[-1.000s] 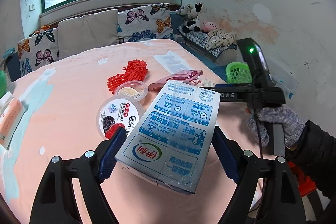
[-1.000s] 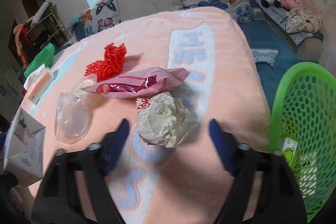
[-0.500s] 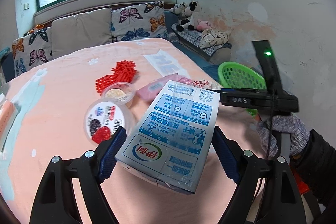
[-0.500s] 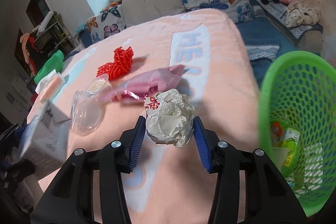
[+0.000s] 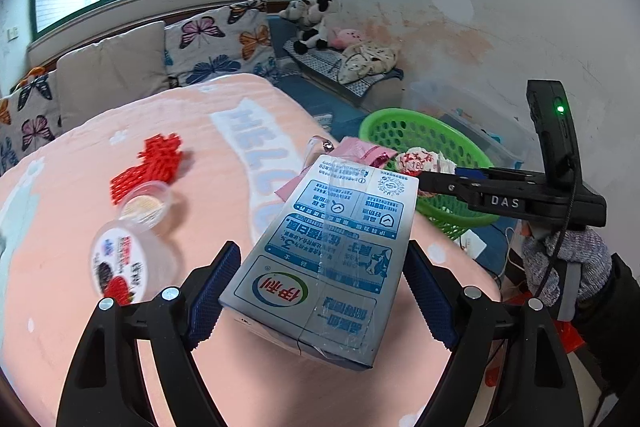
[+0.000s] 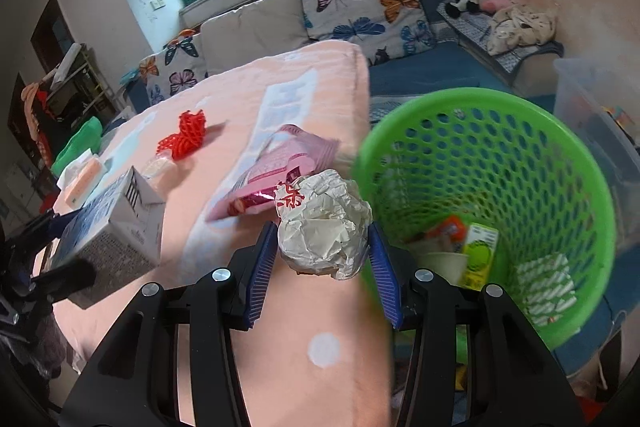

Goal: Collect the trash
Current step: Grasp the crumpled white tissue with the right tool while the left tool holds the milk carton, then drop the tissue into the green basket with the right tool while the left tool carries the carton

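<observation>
My left gripper [image 5: 320, 279] is shut on a grey-blue milk carton [image 5: 332, 259], held above the pink table cover [image 5: 60, 227]. The carton [image 6: 116, 215] also shows at the left of the right wrist view. My right gripper [image 6: 323, 247] is shut on a crumpled white paper ball [image 6: 324, 227], lifted near the table's right edge, beside the rim of a green mesh basket [image 6: 560, 163]. In the left wrist view the paper ball [image 5: 420, 161] hangs in front of the basket [image 5: 404, 131]. A pink snack wrapper [image 6: 276, 167] lies on the table behind the ball.
A red mesh net [image 5: 148, 163], a small lidded cup [image 5: 146, 203] and a yoghurt tub [image 5: 120, 267] lie on the table. The basket holds several pieces of trash [image 6: 476, 251]. A clear storage box [image 6: 592, 99] stands beyond it. A gloved hand [image 5: 568, 259] holds the right gripper.
My right gripper closed on the paper ball, lifted it off the table and carried it right, up to the basket. My left gripper moved right with the carton.
</observation>
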